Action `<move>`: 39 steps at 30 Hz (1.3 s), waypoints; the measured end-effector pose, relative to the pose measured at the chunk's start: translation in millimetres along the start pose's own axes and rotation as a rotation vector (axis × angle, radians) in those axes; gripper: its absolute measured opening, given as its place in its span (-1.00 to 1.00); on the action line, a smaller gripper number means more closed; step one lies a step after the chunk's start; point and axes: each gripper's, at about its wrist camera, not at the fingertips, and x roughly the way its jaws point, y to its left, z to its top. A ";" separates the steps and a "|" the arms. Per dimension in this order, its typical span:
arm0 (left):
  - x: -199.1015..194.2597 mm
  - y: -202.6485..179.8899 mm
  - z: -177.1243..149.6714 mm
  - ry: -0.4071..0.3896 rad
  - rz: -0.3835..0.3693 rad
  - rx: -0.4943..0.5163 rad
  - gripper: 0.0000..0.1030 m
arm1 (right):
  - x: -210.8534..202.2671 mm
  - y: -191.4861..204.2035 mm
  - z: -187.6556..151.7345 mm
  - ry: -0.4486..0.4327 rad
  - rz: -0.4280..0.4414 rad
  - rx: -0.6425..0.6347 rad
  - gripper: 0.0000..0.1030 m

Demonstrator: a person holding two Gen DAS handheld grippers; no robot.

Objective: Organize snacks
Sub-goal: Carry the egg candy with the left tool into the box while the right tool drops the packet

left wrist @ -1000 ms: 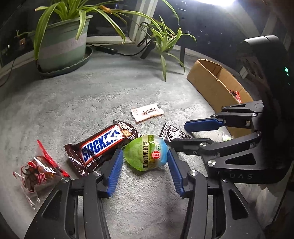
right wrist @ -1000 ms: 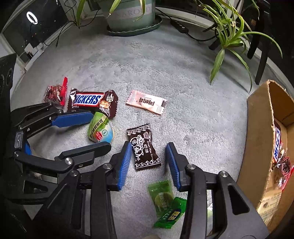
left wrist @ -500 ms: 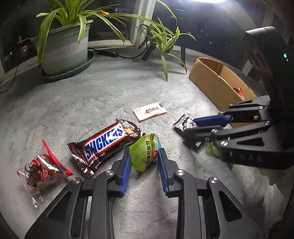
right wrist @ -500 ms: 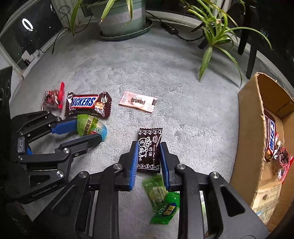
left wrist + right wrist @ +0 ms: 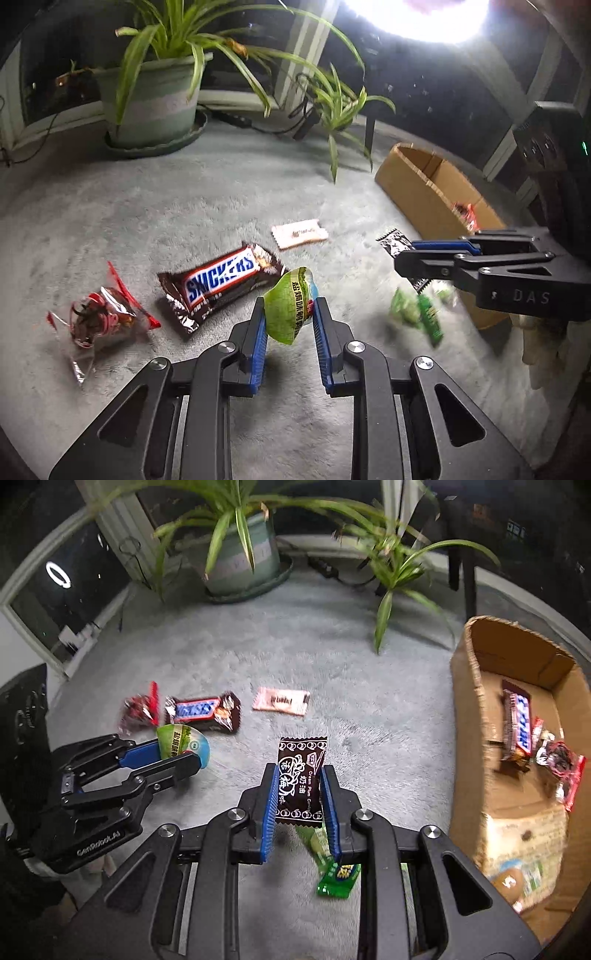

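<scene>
My left gripper is shut on a green egg-shaped snack packet and holds it above the grey carpet; it also shows in the right wrist view. My right gripper is shut on a dark brown candy packet, lifted off the carpet; it shows in the left wrist view. A Snickers bar, a red-and-clear candy bag, a pink packet and green candy packets lie on the carpet. An open cardboard box at the right holds a Snickers bar and a red bag.
A large potted plant and a smaller spider plant stand at the back by the window. A power strip with cables lies between them. A bright lamp glares at the top. A dark chair leg stands behind the box.
Both grippers have closed on their packets and lifted them off the carpet. Both views have risen and tilted up, with the right gripper moving toward the box.
</scene>
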 end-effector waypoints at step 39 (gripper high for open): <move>28.9 -228.7 35.4 -0.017 -0.302 0.195 -0.54 | -129.7 -180.3 -86.1 -0.109 -0.279 0.277 -0.53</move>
